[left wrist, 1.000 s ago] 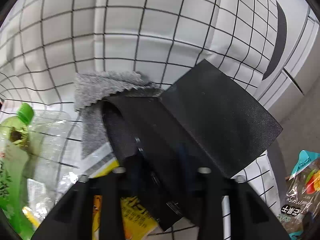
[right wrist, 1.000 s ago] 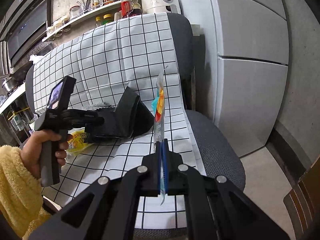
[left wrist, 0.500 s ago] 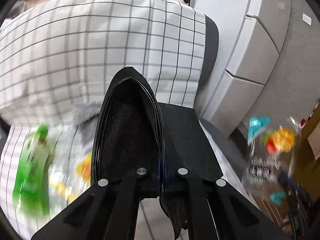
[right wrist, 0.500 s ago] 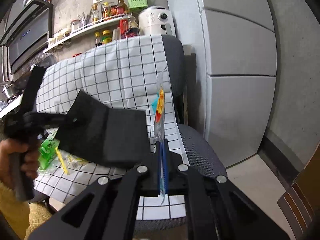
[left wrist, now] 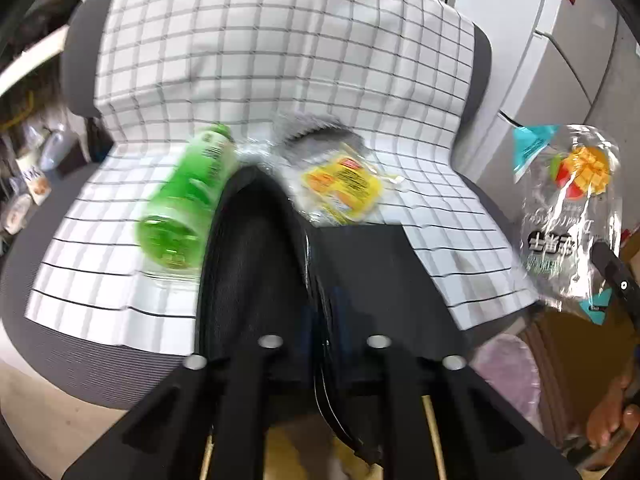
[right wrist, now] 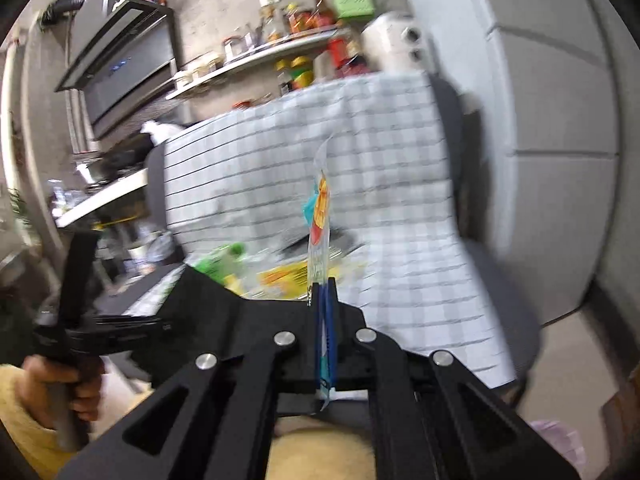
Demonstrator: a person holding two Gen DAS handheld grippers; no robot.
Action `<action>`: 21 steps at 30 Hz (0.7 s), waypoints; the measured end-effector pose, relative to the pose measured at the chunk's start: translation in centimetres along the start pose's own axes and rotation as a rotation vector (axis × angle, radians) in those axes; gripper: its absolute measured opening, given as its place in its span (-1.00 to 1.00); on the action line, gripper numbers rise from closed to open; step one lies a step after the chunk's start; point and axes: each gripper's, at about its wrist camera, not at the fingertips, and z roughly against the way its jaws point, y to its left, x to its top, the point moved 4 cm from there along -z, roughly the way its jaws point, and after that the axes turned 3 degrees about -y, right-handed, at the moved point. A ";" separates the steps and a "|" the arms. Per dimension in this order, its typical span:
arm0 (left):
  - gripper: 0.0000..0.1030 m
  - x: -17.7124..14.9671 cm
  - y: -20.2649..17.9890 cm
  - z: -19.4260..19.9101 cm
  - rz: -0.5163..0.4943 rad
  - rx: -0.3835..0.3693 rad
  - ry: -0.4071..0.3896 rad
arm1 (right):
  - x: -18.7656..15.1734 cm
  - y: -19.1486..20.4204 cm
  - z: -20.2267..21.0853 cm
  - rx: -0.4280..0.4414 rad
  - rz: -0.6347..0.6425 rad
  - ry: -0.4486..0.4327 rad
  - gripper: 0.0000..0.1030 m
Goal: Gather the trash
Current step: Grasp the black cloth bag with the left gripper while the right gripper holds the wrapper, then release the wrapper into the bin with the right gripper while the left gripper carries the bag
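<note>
My left gripper (left wrist: pixel 320 320) is shut on the rim of a black bag (left wrist: pixel 256 264), holding its mouth open in front of the chair. My right gripper (right wrist: pixel 325 300) is shut on a clear snack wrapper (right wrist: pixel 318 220) with a mango print, held upright; it also shows at the right of the left wrist view (left wrist: pixel 572 216). A green bottle (left wrist: pixel 188 196) and a yellow wrapper (left wrist: pixel 344 188) lie on the checked cloth (left wrist: pixel 280 60) covering the chair. The black bag (right wrist: pixel 224 312) also shows low left in the right wrist view.
A grey rag (left wrist: pixel 316 140) lies at the back of the seat. A grey fridge (right wrist: pixel 540 140) stands to the right of the chair. A kitchen shelf with bottles (right wrist: pixel 280 48) and a range hood (right wrist: pixel 120 64) are behind it. Floor lies below.
Both grippers have pulled back from the chair. The black bag has been lifted off the seat and hangs in front of it, uncovering the bottle and the yellow wrapper.
</note>
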 end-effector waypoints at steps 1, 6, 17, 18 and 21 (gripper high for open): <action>-0.18 -0.2 0.7 0.4 0.006 -0.007 -0.017 | -0.3 0.6 -0.5 0.031 -0.015 0.023 -0.95; 0.12 -0.7 2.7 2.5 0.020 -0.015 -0.103 | -3.6 3.5 -4.1 0.092 -0.005 0.185 -0.95; 0.47 -4.4 7.3 2.5 0.074 0.017 -0.073 | -8.4 3.3 -10.4 -0.058 0.039 0.358 -0.95; 0.47 -4.7 7.4 2.0 0.090 -0.005 -0.059 | -8.4 3.4 -10.3 -0.066 0.049 0.353 -0.95; 0.47 -5.1 6.8 0.9 0.106 -0.074 -0.045 | -8.3 3.4 -10.4 -0.066 0.051 0.350 -0.95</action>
